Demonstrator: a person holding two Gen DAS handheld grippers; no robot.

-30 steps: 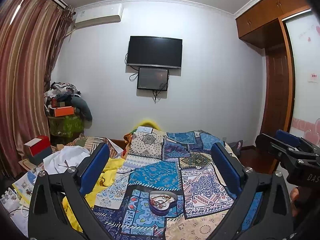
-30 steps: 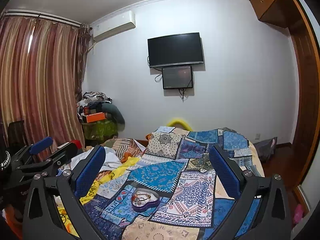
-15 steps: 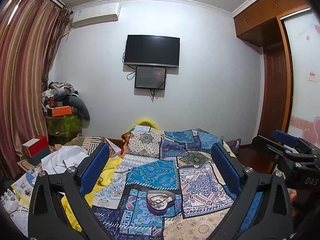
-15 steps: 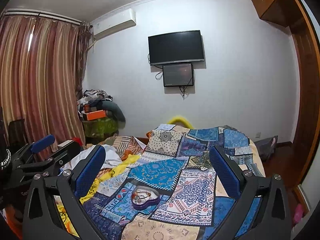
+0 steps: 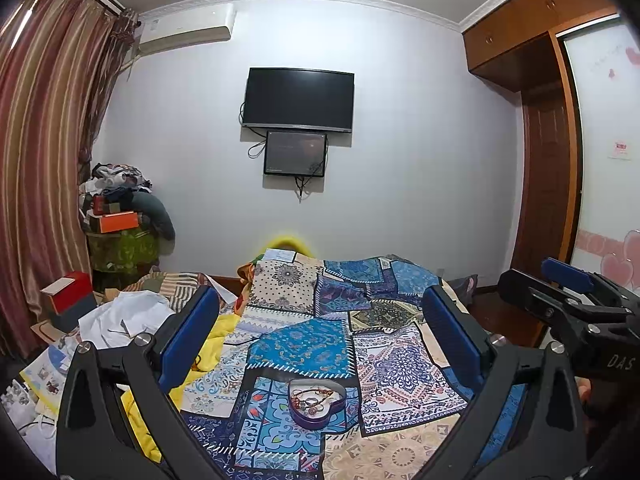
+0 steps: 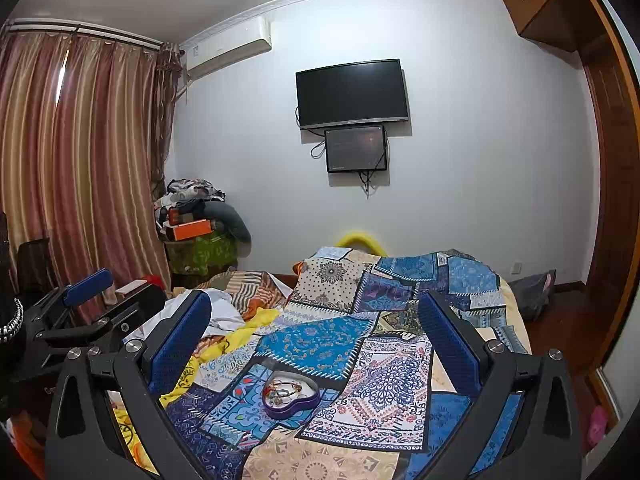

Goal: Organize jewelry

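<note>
A purple heart-shaped tin lies open on the patchwork bedspread, holding bracelets and other small jewelry. It also shows in the right wrist view. My left gripper is open and empty, held above and before the tin. My right gripper is open and empty, also above the tin. Each gripper shows at the edge of the other's view: the right one and the left one.
White cloth and a yellow blanket lie on the bed's left side. A red and grey box and papers sit at far left. Piled clothes stand in the corner by striped curtains. A wooden wardrobe is on the right.
Both grippers have risen and tilted slightly, so the tin sits a little lower and nearer the frame centre. Both stay open and empty.
</note>
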